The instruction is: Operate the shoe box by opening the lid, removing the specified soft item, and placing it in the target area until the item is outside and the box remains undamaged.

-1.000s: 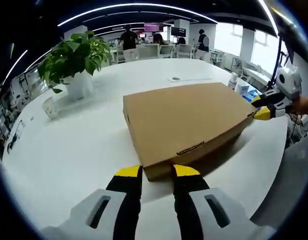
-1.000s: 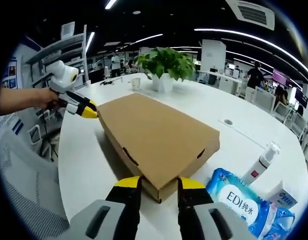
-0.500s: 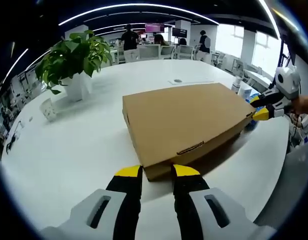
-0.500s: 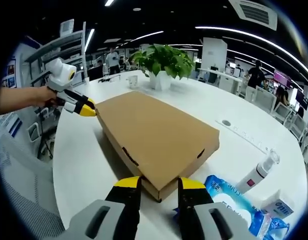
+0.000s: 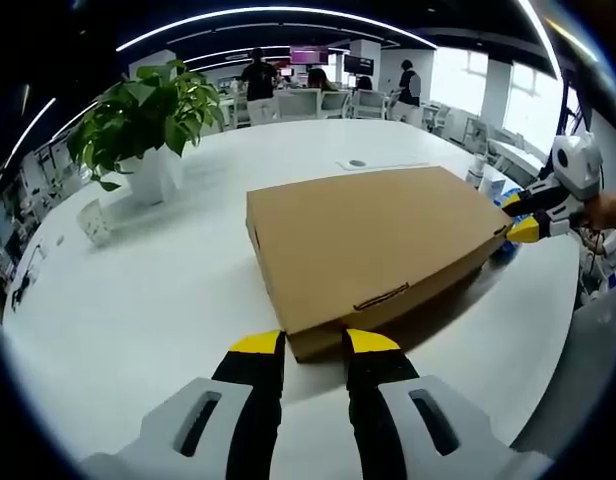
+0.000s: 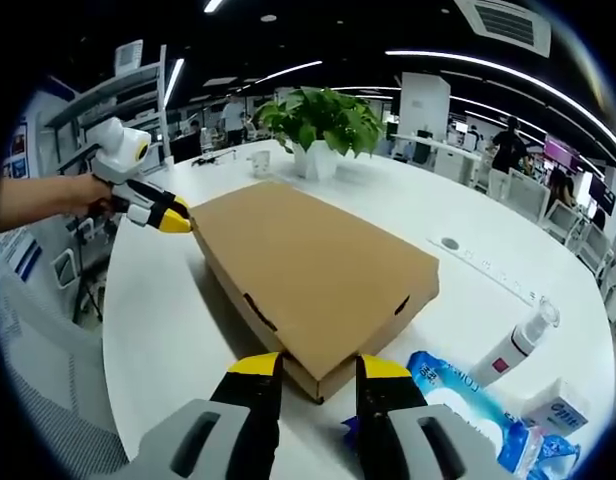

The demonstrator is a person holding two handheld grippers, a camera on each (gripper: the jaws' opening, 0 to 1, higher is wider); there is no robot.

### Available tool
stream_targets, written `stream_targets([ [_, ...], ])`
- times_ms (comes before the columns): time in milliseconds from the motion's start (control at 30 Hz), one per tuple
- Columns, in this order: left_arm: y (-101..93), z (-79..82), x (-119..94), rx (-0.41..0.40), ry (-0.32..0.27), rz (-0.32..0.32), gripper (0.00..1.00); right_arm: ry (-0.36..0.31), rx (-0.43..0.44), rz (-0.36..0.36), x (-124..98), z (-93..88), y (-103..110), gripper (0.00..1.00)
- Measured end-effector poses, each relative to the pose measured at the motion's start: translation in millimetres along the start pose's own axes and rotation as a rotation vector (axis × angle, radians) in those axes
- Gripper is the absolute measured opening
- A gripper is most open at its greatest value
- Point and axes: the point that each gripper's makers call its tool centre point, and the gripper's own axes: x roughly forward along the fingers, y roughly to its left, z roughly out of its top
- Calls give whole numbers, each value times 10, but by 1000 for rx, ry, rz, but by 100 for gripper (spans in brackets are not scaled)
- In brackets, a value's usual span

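The closed cardboard shoe box (image 6: 313,275) lies flat on the white table (image 6: 158,330). The right gripper (image 6: 318,372) straddles the box's near corner, its 2 yellow-tipped jaws apart. At the box's far-left corner sits the left gripper (image 6: 176,216), held by a hand (image 6: 88,193). Beyond the box stands a potted plant (image 6: 323,130); right of it lie a blue wipes pack (image 6: 468,405) and a pump bottle (image 6: 516,345).
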Motion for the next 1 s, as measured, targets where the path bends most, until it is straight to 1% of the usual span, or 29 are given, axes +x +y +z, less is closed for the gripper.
stream_targets([
  [133,3,-2,0,7,-7,-2,23,0,8,-5,0,-9,0,25],
  [267,15,9,-18,13,-14,10,22,-2,-2,-7,-29,-28,40,26],
  [400,25,47,-103,18,-37,21,24,-20,-11,-19,-109,-18,59,31],
  [667,5,19,-256,34,-47,31,26,-58,-2,-49,-354,-53,60,33],
  [767,-38,26,-341,46,-56,31,29,-70,4,-61,-450,-78,41,34],
  [1000,-177,69,-513,62,-85,21,31,-95,30,-102,-680,-135,-39,39],
])
